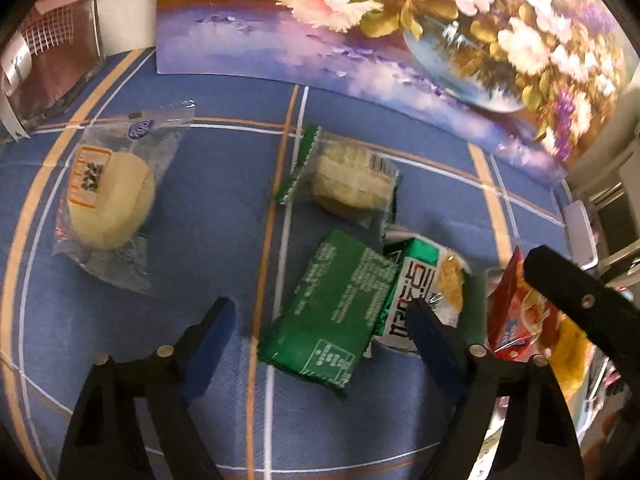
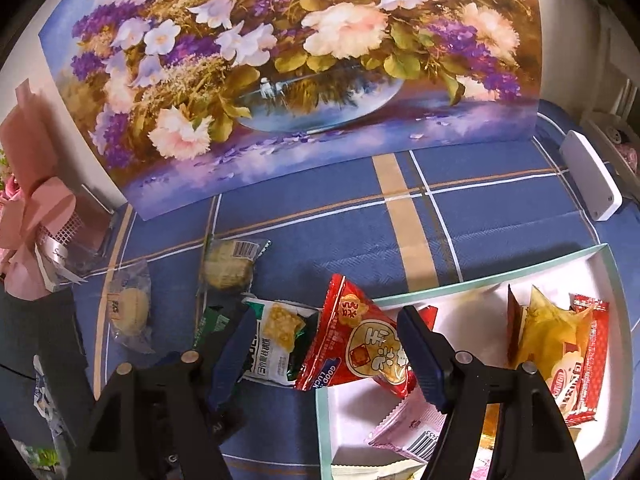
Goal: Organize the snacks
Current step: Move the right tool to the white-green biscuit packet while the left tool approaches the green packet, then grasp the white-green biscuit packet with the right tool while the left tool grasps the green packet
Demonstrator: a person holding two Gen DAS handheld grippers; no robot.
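Left gripper [image 1: 320,320] spread, empty, straddling the dark green packet [image 1: 332,308] flat on the blue cloth, long axis running near-left to far-right. Right gripper [image 2: 328,344] spread around the red packet [image 2: 360,344], propped on the near-left corner of the white tray [image 2: 480,284], pads not pressing

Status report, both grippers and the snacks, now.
Left gripper open over green packet. Right gripper open around red packet at tray edge. Nothing blocking.

Warm, dim indoor light — left wrist view motion-blurred, both fisheye-bent and vignetted at edges.
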